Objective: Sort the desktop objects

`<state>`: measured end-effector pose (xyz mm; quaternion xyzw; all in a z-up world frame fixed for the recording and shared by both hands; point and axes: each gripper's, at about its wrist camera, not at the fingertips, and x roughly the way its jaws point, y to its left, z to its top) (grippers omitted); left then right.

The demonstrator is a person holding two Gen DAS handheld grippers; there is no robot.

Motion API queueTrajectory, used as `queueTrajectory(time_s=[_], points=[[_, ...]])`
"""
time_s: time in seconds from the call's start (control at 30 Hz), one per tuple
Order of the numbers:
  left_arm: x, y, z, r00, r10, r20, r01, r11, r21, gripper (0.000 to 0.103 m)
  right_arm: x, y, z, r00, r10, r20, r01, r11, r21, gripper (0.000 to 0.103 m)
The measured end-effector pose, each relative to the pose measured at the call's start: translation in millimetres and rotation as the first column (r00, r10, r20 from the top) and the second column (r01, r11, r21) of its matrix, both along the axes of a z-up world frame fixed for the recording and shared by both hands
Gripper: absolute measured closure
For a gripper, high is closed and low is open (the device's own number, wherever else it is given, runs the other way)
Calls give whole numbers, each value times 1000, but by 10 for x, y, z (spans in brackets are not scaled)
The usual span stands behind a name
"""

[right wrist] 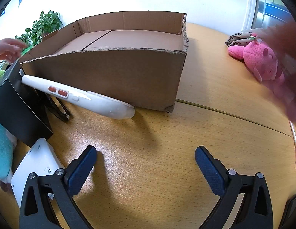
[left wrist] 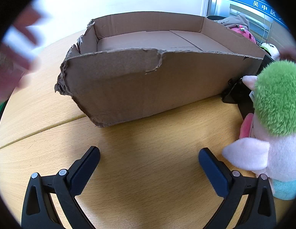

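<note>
Surface (right wrist: 214, 87): wooden | torn cardboard box (right wrist: 109, 76): mid-surface, empty | black box (right wrist: 16, 105): at its end | white handheld device (right wrist: 77, 95): along box front | pink plush (right wrist: 260, 61): well apart | left claw (left wrist: 148, 164), right claw (right wrist: 146, 162): wide open, empty.

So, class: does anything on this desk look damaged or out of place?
Yes. The cardboard box is damaged: its front wall is torn down unevenly, with ragged, frayed corners. A white handheld device also lies askew, propped between the box and a black box.
</note>
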<state>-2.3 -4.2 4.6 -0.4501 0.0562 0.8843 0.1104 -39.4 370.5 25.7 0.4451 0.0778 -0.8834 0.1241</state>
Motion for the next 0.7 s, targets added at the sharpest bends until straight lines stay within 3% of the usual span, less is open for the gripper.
queueTrajectory(time_s=[0.7], points=[[-62, 23, 10, 1000, 0, -1, 0, 1000, 1, 0, -16, -8, -17, 999, -42, 1, 42, 999, -2, 0]])
